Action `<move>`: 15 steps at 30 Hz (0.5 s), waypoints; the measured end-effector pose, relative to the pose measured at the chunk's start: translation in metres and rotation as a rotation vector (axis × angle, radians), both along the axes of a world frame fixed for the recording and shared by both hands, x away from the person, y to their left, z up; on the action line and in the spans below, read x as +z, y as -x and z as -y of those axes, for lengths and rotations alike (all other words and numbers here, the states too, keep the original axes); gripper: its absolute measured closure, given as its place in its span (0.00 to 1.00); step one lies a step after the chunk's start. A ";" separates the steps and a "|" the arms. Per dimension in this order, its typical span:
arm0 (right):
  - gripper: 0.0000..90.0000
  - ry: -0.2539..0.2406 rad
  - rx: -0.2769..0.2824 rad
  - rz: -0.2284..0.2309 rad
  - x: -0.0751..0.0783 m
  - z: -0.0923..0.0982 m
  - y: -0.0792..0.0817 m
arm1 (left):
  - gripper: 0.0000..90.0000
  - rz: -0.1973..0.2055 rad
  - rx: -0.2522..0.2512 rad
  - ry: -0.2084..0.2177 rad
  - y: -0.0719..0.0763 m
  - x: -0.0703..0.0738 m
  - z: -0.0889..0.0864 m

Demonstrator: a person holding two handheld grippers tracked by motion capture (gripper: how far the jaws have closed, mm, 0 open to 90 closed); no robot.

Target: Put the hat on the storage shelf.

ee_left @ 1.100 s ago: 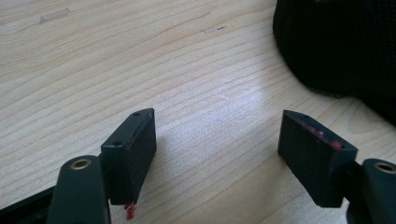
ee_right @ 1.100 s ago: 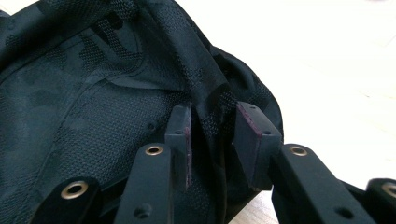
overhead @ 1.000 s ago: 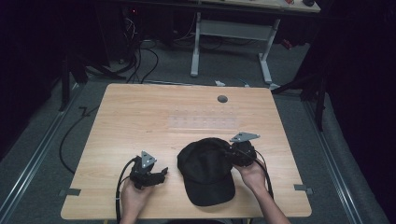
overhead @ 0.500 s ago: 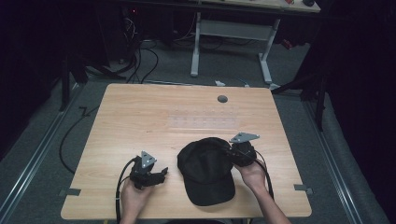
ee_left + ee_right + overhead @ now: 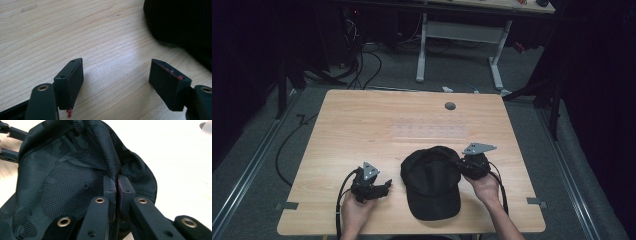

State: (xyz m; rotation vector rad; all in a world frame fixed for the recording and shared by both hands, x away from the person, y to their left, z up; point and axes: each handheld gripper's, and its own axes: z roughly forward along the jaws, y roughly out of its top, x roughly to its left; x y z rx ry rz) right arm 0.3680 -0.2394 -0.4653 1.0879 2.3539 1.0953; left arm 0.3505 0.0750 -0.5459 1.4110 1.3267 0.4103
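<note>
A black cap (image 5: pixel 432 182) lies on the wooden table (image 5: pixel 377 130) near the front edge, brim toward the person. My right gripper (image 5: pixel 460 165) is at the cap's right side; its jaws have just been closing and now pinch a fold of the cap's fabric (image 5: pixel 113 173). In the right gripper view (image 5: pixel 117 184) the two pads meet on the cloth. My left gripper (image 5: pixel 387 184) rests on the table to the left of the cap, jaws wide apart over bare wood. In the left gripper view (image 5: pixel 116 75) the cap's edge (image 5: pixel 180 22) lies beyond the right jaw, untouched.
A small dark round disc (image 5: pixel 450 106) sits near the table's far edge. A faint pale patch (image 5: pixel 432 129) marks the table's middle. Beyond the table stand a white-legged desk (image 5: pixel 462 35) and cables on the floor (image 5: pixel 362 60).
The right gripper's jaws have closed onto the cap's fabric at its right side. Both hands and the cap stay where they were.
</note>
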 end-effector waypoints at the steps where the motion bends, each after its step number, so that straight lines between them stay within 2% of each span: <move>1: 0.97 0.000 0.000 0.000 0.000 0.000 0.000 | 0.31 0.000 0.000 0.000 0.000 0.000 0.000; 15: 0.97 -0.045 0.020 0.034 0.017 0.011 0.008 | 0.31 0.000 0.000 0.000 0.000 0.000 0.000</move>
